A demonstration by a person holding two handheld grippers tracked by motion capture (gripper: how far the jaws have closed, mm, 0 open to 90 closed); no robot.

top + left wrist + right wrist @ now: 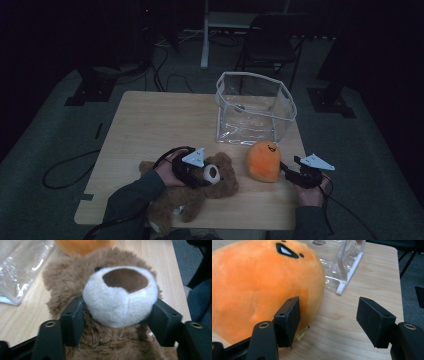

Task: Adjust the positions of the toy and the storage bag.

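A brown teddy bear [200, 192] lies on its back at the front of the wooden table [150, 125]. My left gripper [212, 173] reaches over it, and in the left gripper view its jaws [117, 312] press on both sides of the bear's white muzzle [120, 295]. To the bear's right sits a round orange plush toy [263, 160] with a small black face. My right gripper [286, 169] stands open beside it. In the right gripper view one pad [288, 320] touches the orange plush [257, 285], and only bare tabletop lies between the jaws [332, 320].
A clear plastic bag [252, 107] with a white rim stands open-topped behind the toys, near the table's far right. A dark chair [270, 42] and cables sit on the floor beyond the table. The table's right edge is close to my right hand.
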